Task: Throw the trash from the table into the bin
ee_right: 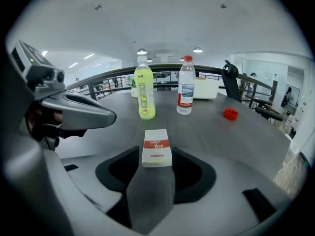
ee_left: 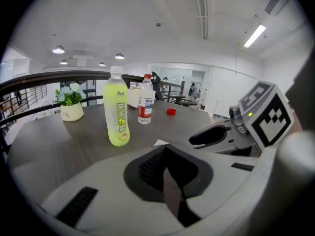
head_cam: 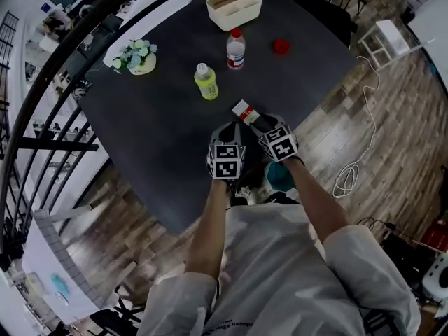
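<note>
Though set squarely in the gap of the right claw [ee_right: 157, 163], not yet gripped — small white box [ee_right: 157, 147] with a red band, flat on the dark counter [ee_right: 231, 141] near its front edge, untouched on either side. Right jaws about half spread, holding nothing. Left claw [ee_left: 167, 156] just alongside, jaws drawn together, empty. Farther back on the counter and well apart from the box: yellow-green bottle [ee_right: 144, 93], water bottle [ee_right: 186, 85] with a red top, loose red cap [ee_right: 230, 114].

Likely light cardboard, hollow or nearly so; stiff along the edges, softer across the broad faces. Best taken by the two long sides, near the middle, with the claw low against the counter. Squeeze gently — enough to lift, not enough to push the walls inward. Printed faces probably slick, so keep it level on the way to the bin. No bin to be made out for certain in any view; possibly the teal shape [head_cam: 280, 175] below the counter's near edge.
</note>
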A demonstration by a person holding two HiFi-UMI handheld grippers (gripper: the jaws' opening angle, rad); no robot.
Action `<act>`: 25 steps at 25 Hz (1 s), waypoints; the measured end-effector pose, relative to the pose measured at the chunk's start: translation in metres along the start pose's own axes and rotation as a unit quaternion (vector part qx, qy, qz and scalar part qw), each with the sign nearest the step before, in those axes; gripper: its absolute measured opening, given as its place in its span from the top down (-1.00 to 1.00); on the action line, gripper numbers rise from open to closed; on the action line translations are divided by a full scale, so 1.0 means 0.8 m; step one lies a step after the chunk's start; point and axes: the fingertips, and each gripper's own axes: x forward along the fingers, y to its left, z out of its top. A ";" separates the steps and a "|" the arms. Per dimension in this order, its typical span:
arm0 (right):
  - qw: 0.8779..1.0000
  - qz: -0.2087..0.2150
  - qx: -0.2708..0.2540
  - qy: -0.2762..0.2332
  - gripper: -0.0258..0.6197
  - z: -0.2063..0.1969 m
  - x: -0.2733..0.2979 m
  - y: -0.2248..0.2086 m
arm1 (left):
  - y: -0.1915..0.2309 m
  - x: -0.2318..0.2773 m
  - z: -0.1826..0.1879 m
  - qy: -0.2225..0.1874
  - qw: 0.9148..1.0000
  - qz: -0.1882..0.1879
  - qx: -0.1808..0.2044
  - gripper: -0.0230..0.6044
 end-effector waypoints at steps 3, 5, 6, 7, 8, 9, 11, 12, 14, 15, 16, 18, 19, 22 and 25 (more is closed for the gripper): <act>1.000 0.001 -0.013 0.027 0.08 0.006 0.023 0.000 | 0.008 0.004 0.007 -0.006 1.000 -0.013 -0.003 0.83; 0.999 -0.006 -0.021 0.045 0.02 0.007 0.039 -0.003 | 0.015 0.006 0.012 -0.006 1.000 -0.020 0.002 0.83; 0.998 -0.008 -0.023 0.051 -0.02 0.005 0.046 -0.003 | 0.018 0.007 0.013 -0.006 1.000 -0.024 0.002 0.83; 0.998 -0.007 -0.023 0.057 -0.05 0.003 0.053 -0.003 | 0.021 0.007 0.012 -0.006 1.000 -0.026 0.002 0.83; 0.998 -0.007 -0.022 0.062 -0.05 0.000 0.060 -0.001 | 0.024 0.007 0.012 -0.006 1.000 -0.028 0.001 0.83; 0.997 -0.009 -0.019 0.070 -0.05 -0.003 0.067 0.000 | 0.028 0.007 0.011 -0.006 1.000 -0.030 0.001 0.83; 0.996 -0.020 -0.004 0.085 -0.05 -0.012 0.077 0.000 | 0.034 0.008 0.006 -0.004 1.000 -0.031 0.001 0.83; 0.996 -0.027 0.010 0.085 -0.02 -0.014 0.079 0.001 | 0.037 0.008 0.002 -0.001 0.999 -0.033 -0.001 0.83; 0.996 -0.040 0.032 0.072 -0.01 -0.012 0.078 0.006 | 0.038 0.010 -0.006 0.004 0.999 -0.038 -0.007 0.83; 0.997 -0.044 0.037 0.060 -0.01 -0.008 0.074 0.008 | 0.035 0.013 -0.009 0.006 0.999 -0.042 -0.009 0.83; 0.997 -0.047 0.040 0.048 -0.01 -0.005 0.068 0.009 | 0.030 0.016 -0.011 0.008 0.999 -0.047 -0.009 0.83; 0.997 -0.059 0.049 0.028 -0.01 -0.003 0.048 0.007 | 0.010 0.023 -0.012 0.014 0.998 -0.063 -0.001 0.83; 0.996 -0.070 0.056 0.017 -0.01 -0.006 0.033 0.003 | -0.004 0.027 -0.013 0.018 0.997 -0.073 0.009 0.83; 0.989 -0.111 0.093 -0.022 -0.01 -0.033 -0.035 -0.019 | -0.057 0.041 -0.010 0.023 0.993 -0.103 0.044 0.83; 0.973 -0.171 0.151 -0.015 -0.01 -0.109 -0.110 -0.054 | -0.123 0.055 -0.008 0.024 0.988 -0.132 0.069 0.83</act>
